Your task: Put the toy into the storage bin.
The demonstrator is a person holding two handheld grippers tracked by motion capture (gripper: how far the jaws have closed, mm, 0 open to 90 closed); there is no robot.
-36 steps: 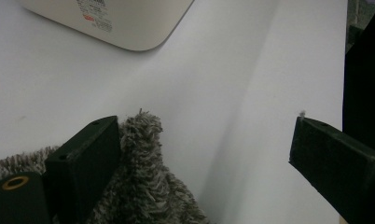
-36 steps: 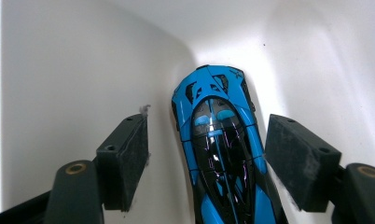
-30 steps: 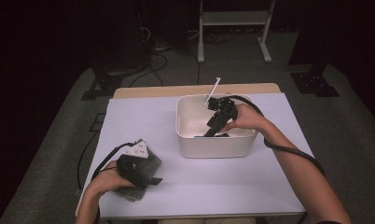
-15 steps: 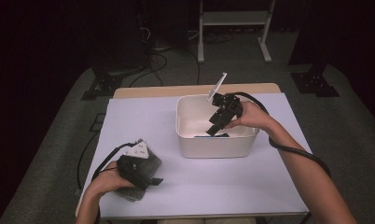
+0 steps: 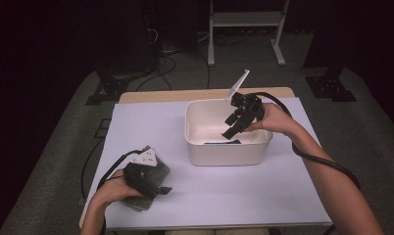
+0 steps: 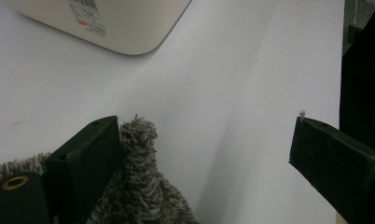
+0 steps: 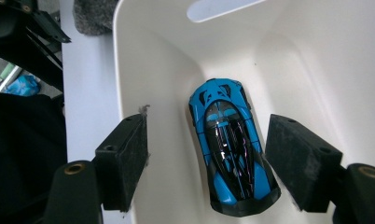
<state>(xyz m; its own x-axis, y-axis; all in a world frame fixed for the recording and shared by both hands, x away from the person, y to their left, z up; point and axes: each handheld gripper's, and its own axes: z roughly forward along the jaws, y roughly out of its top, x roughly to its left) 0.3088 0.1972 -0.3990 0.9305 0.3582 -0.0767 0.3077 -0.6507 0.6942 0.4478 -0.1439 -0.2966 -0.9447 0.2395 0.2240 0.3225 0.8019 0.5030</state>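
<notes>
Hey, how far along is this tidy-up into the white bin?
Done: the blue toy car lies inside the white bin, and the right gripper hangs open above it. In hand: the open left gripper rests by the grey fuzzy cloth on the table. Left: the cloth likely goes in next.

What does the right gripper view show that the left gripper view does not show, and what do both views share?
Right gripper view: the blue toy car lying on the floor inside the white bin, with the right gripper open above it.

Left gripper view: the open left gripper, with its left jaw against the grey fuzzy cloth on the white table cover, and a label on the bin's outer wall.

Both: the white bin, the grey fuzzy cloth and the white table cover.
</notes>
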